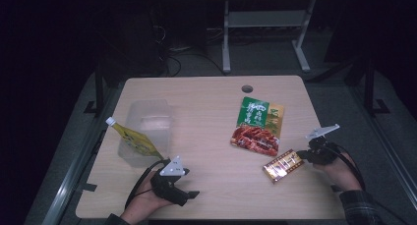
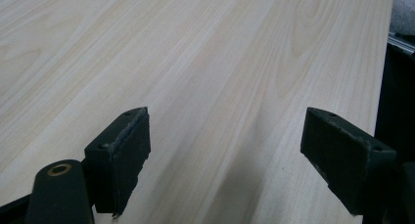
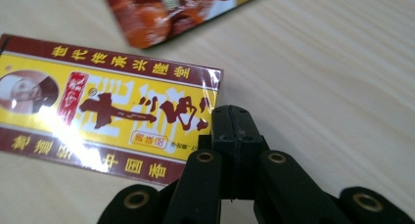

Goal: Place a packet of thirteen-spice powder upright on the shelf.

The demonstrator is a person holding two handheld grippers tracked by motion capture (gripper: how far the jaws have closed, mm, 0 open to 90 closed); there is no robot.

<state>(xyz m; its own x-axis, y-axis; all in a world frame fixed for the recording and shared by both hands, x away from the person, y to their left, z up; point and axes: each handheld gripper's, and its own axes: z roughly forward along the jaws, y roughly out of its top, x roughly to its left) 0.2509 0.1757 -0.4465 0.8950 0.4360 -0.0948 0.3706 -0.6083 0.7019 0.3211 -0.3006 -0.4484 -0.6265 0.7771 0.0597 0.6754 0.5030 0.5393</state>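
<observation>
A flat yellow and maroon box (image 1: 282,166) lies on the wooden table (image 1: 206,102) at the front right. My right gripper (image 1: 302,156) is shut, and its tips rest against the box's right end. In the right gripper view the closed jaws (image 3: 235,117) meet at the box's (image 3: 107,111) near corner with nothing between them. My left gripper (image 1: 191,194) lies at the front left, held by a hand. Its jaws (image 2: 225,133) stand open over bare wood with nothing between them.
A green and red food pouch (image 1: 257,126) lies just behind the box; its edge (image 3: 166,13) also appears in the right gripper view. At the left stands a clear plastic tub (image 1: 150,124) with a yellow spouted pouch (image 1: 132,138) leaning on it. A cable hole (image 1: 247,89) sits near the far edge.
</observation>
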